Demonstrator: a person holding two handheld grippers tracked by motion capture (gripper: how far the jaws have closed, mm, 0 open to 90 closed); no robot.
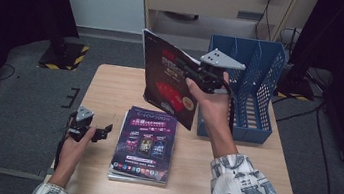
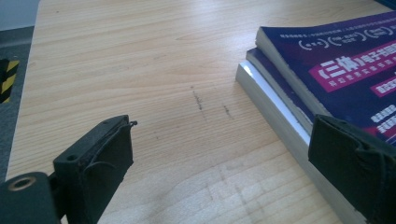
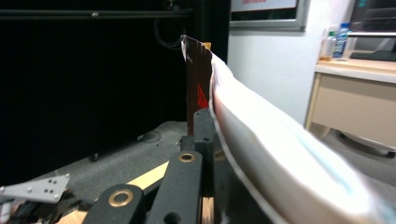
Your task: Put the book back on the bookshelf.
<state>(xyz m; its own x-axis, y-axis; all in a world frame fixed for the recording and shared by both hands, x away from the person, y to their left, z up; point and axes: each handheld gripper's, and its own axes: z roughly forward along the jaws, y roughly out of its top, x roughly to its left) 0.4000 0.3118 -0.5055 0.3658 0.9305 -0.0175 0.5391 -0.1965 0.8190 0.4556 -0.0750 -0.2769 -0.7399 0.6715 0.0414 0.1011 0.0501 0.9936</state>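
The right tongs point(image 1: 194, 76) are clamped on a dark magazine point(image 1: 170, 79) and hold it lifted above the worktop point(image 1: 111, 86), its red-printed cover facing the camera in the high view. It is tilted, top corner toward the far side, and hangs just left of the blue file rack point(image 1: 257, 83) at the worktop's far right. In the right gripper view the magazine point(image 3: 261, 140) is seen edge-on: the dark cover stands against the near jaw and the pale pages bulge away to the right.

The left tongs point(image 1: 100, 132) are low at the worktop's left edge, jaws apart and holding nothing, just beside a stack of purple magazines point(image 1: 145, 144) lying flat in the middle. In the left gripper view, bare wood lies between the 2 jaws, and the stack point(image 2: 327, 74) shows at least 3 spines, its near edge running behind the right-hand jaw. A patterned sleeve point(image 1: 243, 192) covers the right forearm.
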